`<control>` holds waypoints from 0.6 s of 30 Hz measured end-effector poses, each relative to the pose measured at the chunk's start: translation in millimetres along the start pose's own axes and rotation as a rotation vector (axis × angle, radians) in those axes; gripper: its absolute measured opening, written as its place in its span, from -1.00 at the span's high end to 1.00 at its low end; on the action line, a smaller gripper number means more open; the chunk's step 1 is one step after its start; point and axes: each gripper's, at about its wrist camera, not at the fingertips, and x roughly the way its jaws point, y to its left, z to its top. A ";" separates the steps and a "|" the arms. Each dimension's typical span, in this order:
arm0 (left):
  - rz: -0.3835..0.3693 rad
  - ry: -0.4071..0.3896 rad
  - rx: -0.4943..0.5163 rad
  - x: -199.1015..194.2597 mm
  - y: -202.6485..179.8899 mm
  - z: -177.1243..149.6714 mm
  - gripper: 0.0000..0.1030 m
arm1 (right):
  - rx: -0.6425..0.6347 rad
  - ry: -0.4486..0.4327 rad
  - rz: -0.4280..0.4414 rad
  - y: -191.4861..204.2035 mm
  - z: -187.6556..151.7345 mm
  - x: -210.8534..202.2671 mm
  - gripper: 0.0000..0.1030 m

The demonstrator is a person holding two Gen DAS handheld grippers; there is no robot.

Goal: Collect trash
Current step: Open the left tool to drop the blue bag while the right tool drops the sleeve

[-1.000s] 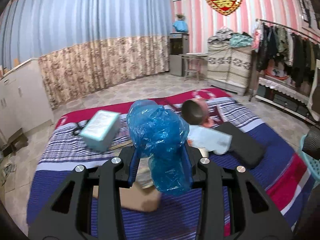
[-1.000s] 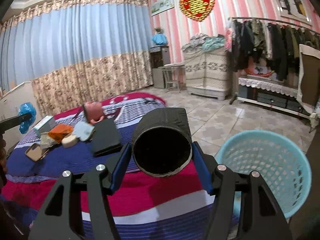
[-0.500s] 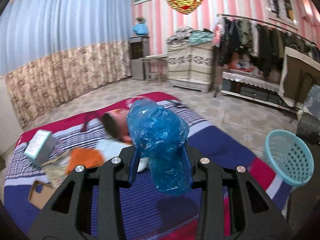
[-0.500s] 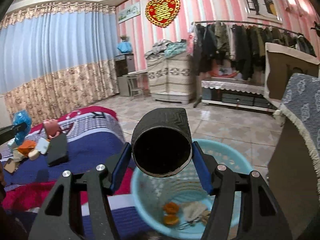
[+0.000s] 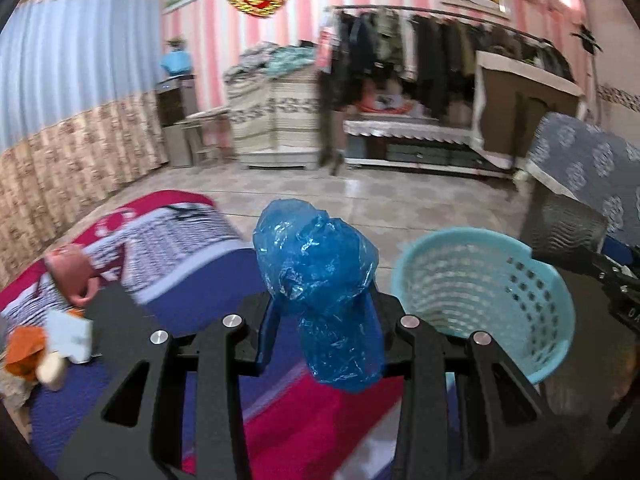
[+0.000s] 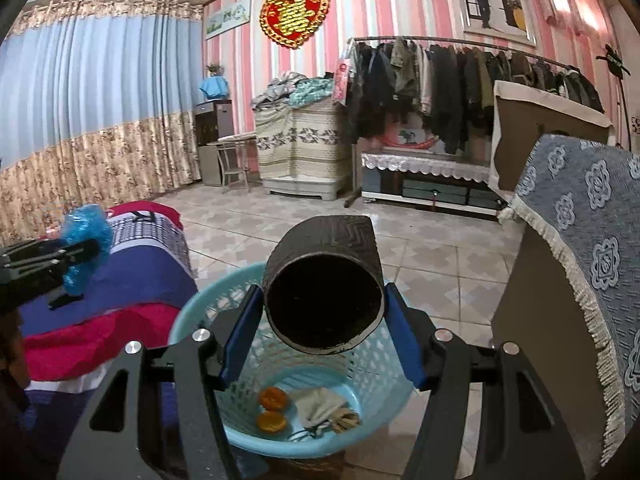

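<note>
- Now both views have swung away from the bed (image 5: pixel 192 280) toward the pale blue perforated plastic basket (image 6: pixel 192 312). Before, the left view was filled by the bed's clutter.
- The right claw (image 6: pixel 322 320), clamped on one dark cardboard tube (image 6: pixel 324 280), hangs above the basket's mouth, lower centre; a drop looks imminent.
- The left claw (image 5: pixel 324 320) grips one crumpled blue plastic bag (image 5: pixel 320 280), the basket at its right.
- In the basket: two orange peel pieces (image 6: pixel 272 410) and one beige wad (image 6: pixel 320 404).

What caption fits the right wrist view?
Right gripper holds a dark tube above the blue basket.
</note>
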 end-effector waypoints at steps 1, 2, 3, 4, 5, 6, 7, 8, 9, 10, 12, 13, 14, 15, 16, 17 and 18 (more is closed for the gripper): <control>-0.015 0.004 0.015 6.7 -10.3 -0.3 0.30 | 0.004 0.004 -0.006 -4.5 -1.8 1.1 -0.19; -0.024 0.009 0.023 10.1 -17.8 -0.6 0.29 | 0.006 0.008 -0.011 -7.9 -3.0 2.5 -0.19; -0.046 0.018 0.037 19.4 -29.9 -1.7 0.29 | 0.006 0.011 -0.015 -10.2 -4.4 3.4 -0.19; -0.065 0.027 0.042 25.8 -37.9 -2.7 0.29 | 0.006 0.015 -0.020 -12.6 -5.4 4.2 -0.19; -0.076 0.033 0.046 30.4 -45.2 -2.4 0.29 | 0.006 0.019 -0.026 -16.4 -6.9 4.9 -0.19; -0.094 0.044 0.053 38.3 -55.3 -3.0 0.29 | 0.009 0.024 -0.032 -20.6 -8.6 5.3 -0.19; -0.105 0.048 0.060 43.4 -62.0 -3.5 0.29 | 0.013 0.026 -0.036 -23.9 -11.3 4.8 -0.19; -0.110 0.048 0.064 45.5 -66.0 -3.4 0.28 | 0.018 0.028 -0.042 -27.7 -13.7 4.2 -0.19; -0.115 0.049 0.074 50.8 -72.7 -3.0 0.27 | 0.022 0.030 -0.046 -30.7 -14.4 4.3 -0.19; -0.117 0.052 0.082 56.2 -79.1 -2.6 0.27 | 0.024 0.032 -0.050 -31.8 -14.1 4.9 -0.19; -0.118 0.057 0.102 66.9 -88.5 0.5 0.27 | 0.029 0.033 -0.059 -35.8 -15.4 5.3 -0.19; -0.117 0.056 0.111 70.1 -93.3 1.6 0.27 | 0.033 0.034 -0.062 -37.7 -15.9 5.3 -0.19; -0.117 0.052 0.116 72.4 -96.8 3.5 0.27 | 0.036 0.034 -0.064 -38.9 -16.1 6.2 -0.19; -0.125 0.050 0.118 75.2 -100.2 6.5 0.15 | 0.038 0.035 -0.065 -39.7 -16.6 6.9 -0.19; -0.134 0.054 0.117 76.0 -100.0 9.2 0.03 | 0.040 0.036 -0.067 -40.4 -16.8 8.0 -0.19; -0.137 0.055 0.116 75.7 -99.8 11.5 -0.27 | 0.040 0.038 -0.067 -40.3 -17.5 8.8 -0.19; -0.117 0.035 0.110 74.0 -98.4 14.8 -0.51 | 0.038 0.041 -0.068 -39.1 -17.8 10.1 -0.19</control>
